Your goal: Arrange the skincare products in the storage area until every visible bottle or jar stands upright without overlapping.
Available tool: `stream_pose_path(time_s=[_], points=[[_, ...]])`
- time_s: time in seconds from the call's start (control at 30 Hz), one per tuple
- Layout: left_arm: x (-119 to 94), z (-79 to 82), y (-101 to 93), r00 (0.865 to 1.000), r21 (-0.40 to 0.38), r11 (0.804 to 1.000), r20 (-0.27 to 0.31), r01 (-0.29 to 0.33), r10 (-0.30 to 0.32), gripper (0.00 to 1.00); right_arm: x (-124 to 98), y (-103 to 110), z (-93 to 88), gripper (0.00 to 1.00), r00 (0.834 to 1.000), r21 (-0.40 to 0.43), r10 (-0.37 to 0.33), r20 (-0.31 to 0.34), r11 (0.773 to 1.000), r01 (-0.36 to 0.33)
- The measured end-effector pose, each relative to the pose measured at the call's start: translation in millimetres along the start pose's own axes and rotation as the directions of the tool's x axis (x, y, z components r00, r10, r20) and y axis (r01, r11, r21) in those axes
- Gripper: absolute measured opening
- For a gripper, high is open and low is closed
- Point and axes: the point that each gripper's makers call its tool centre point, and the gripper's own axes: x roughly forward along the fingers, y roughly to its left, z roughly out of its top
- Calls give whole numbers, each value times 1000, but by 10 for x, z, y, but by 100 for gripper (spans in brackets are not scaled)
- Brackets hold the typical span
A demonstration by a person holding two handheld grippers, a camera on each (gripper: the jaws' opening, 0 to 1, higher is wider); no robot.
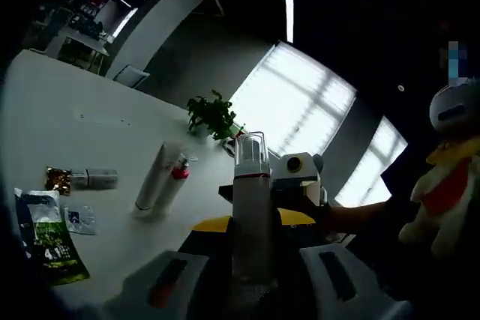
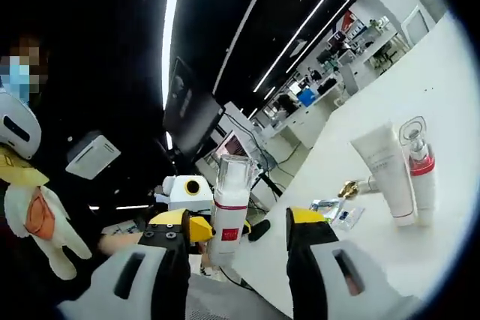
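Tabletop (image 1: 90,140), white and broad, runs toward big bright windows (image 1: 296,103), with a potted plant (image 1: 212,115) at its far edge, under a dark ceiling with strip lights. On it a white tube (image 1: 155,176) lies just beside a red-collared pump bottle (image 1: 174,182); nearer lie a green sachet (image 1: 46,243), a small clear packet (image 1: 79,219) and a gold-capped item (image 1: 75,178). The left gripper (image 1: 251,275) is clamped on a tall clear-capped spray bottle (image 1: 251,207), held off the table between the two grippers. The right gripper (image 2: 236,260) stands with its jaws apart, the bottle between them. A plush toy (image 1: 442,200) hangs at the side.
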Motion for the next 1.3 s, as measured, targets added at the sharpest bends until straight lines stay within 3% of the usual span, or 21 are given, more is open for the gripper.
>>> stream_pose_path(time_s=[0.5,0.53,0.63,0.7,0.9,1.03,1.13,1.17,1.2,1.3], points=[[76,50,-99,999,-26,999,27,42,-42,26,121,207,83,21,994,32,106,22,994,-107],[77,45,-106,999,-25,999,23,48,-47,26,124,204,86,21,995,2,99,21,995,-99],[79,51,-146,997,-36,997,24,70,-69,26,115,232,97,20,994,30,106,20,994,-107],[86,72,-161,997,-42,996,29,77,-75,26,109,236,125,19,995,47,96,23,994,-97],[115,172,-107,999,-5,1000,44,23,-23,27,99,124,222,19,999,70,-36,17,997,35],[133,237,-40,996,62,996,57,-71,68,27,91,44,276,19,993,56,-114,27,992,112],[144,226,31,987,140,978,46,-157,152,28,76,-51,274,19,983,-3,-181,7,983,181],[146,186,97,975,216,952,12,-218,221,28,73,-95,241,19,975,-29,-220,-20,975,220],[148,182,107,972,231,945,8,-230,235,27,71,-122,227,19,969,-53,-247,-29,968,245],[177,168,191,933,365,868,5,-336,360,26,47,-264,186,19,922,-79,-386,-45,921,382]])
